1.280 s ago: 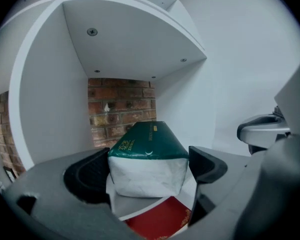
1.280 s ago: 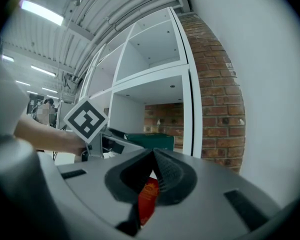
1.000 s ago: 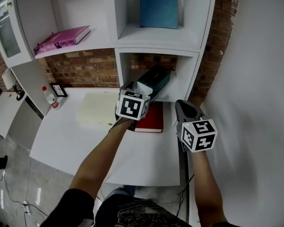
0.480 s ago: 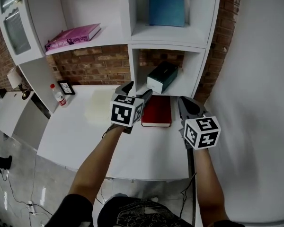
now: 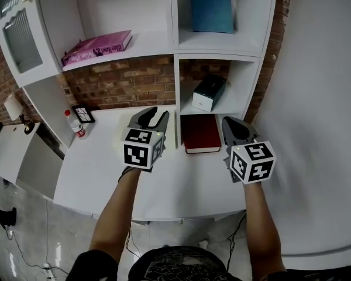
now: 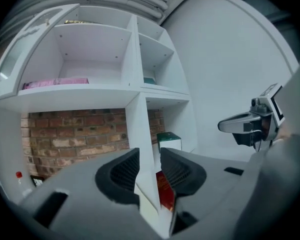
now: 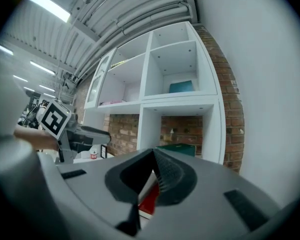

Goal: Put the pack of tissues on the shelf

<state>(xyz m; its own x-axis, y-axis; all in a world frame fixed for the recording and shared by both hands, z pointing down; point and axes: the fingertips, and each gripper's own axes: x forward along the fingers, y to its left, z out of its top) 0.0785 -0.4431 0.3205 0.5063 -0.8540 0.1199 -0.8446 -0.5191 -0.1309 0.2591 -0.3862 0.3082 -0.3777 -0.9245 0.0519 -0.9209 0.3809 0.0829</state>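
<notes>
Head view shows you holding both tongs low over the white table (image 5: 105, 157), in front of the white shelf unit (image 5: 176, 81) set against a brick wall (image 5: 123, 84). The left tongs (image 5: 152, 116) point toward the upright divider of the unit. In the left gripper view, the left tongs (image 6: 149, 155) are closing, with a narrow gap between the jaws and nothing between them; only the divider and the things beyond it show through the gap. The right tongs (image 5: 234, 123) hang near the table's right edge. In the right gripper view, the right tongs (image 7: 154, 153) have their jaws together at the tips and grip nothing.

The dark green and white pack of tissues (image 5: 209, 92) lies at an angle on the board of the lower right compartment, well apart from both tongs. You can also see it in the left gripper view (image 6: 168, 140) and the right gripper view (image 7: 180, 148).

A dark red hardback book (image 5: 200, 132) lies flat on the table just below that board. A pink book (image 5: 97, 44) lies on the upper left shelf, and a blue book (image 5: 212, 7) stands in the upper right compartment. A small plastic bottle with a red cap (image 5: 76, 124) and a small black-framed picture (image 5: 84, 113) stand at the table's left end.
</notes>
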